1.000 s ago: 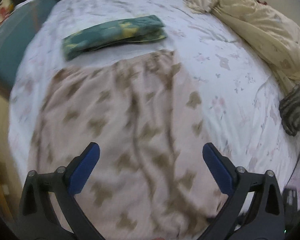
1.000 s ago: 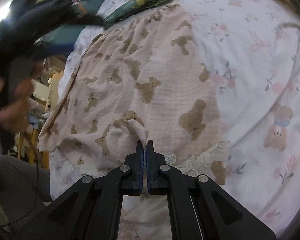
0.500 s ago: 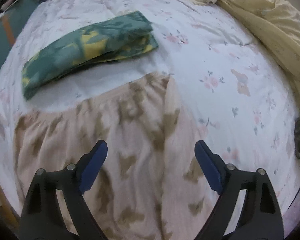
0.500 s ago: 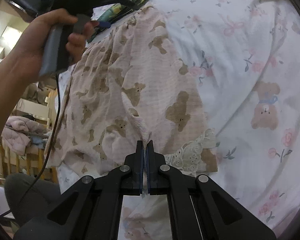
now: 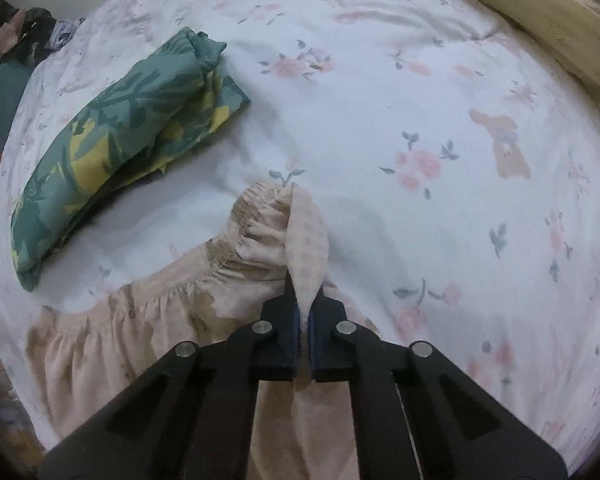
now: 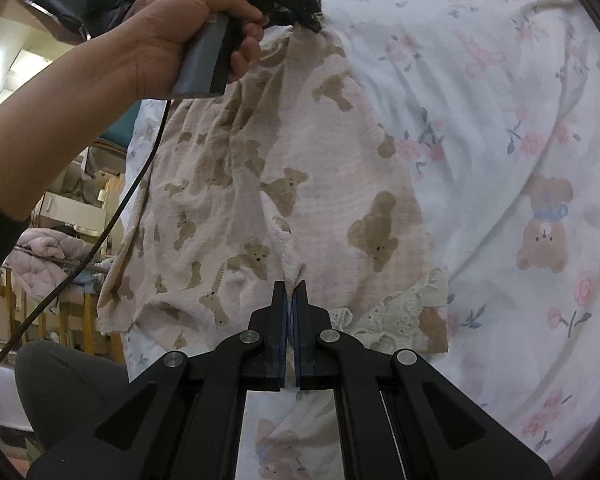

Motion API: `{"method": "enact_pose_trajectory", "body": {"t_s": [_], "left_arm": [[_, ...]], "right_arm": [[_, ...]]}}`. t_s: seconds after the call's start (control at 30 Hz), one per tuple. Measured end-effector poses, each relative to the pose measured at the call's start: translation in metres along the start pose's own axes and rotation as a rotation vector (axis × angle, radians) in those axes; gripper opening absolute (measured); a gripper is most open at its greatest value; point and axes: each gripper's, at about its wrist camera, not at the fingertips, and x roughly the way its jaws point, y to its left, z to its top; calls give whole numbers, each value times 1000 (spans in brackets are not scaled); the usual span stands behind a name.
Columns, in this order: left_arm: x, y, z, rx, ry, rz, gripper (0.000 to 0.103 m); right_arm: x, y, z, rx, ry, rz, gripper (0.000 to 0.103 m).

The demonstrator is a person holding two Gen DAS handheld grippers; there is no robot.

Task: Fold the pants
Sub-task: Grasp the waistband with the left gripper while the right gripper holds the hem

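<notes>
So the bear-print pants [image 6: 300, 168] were spread flat on the floral bedsheet [image 6: 500, 128], and everything else sat around them; nearest the right wrist camera, the right gripper [image 6: 290, 300] was clamped tight on a little pinch of fabric at the hem end of the pants, right beside the lace trim [image 6: 396, 312] on that leg's cuff; a dark knee [image 6: 68, 380] of the person sat off the pants' left edge in that view, just past the side of the bed; further up the pants, at the waistband end, a hand [image 6: 180, 36] gripped the grey handle of the other tool with a black cable [image 6: 112, 224] hanging down past the pants' left edge; from the left wrist camera, the left gripper [image 5: 304, 300] had just been closing and was pinched shut on a raised fold of fabric right at the gathered elastic waistband [image 5: 236, 240], with the cloth standing up between the jaws; beyond the waistband, apart from it on the sheet, lay a folded green and yellow garment [image 5: 116, 140]; farthest from the pants, a pale yellow blanket [image 5: 548, 12] was bunched along the far right edge of the bed.
</notes>
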Motion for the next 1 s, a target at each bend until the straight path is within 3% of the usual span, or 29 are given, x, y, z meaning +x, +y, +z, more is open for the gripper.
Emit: {"method": "enact_pose_trajectory", "body": {"t_s": [0.23,0.37,0.47,0.7,0.87,1.0], "left_arm": [[-48,30,-1,-16,-40,-8,1],[-82,60,-7,-18,-71,-5,1],[-108,87,-15,-15,-95,-4,1],[-152,171,-44,-24,-145,64,1],[-143,237,-68,-42,-115,115,1],[-97,259,-85,13,-73,140,1]], "right_arm": [[-18,20,2,-70,-68,92,1],[-23,50,-1,-171,-70,200,1],[-23,79,-1,-223,-66,281,1],[-4,166,-2,-383,-25,372,1],[36,225,1,-445,46,415,1],[74,254,-4,-457,97,430,1]]}}
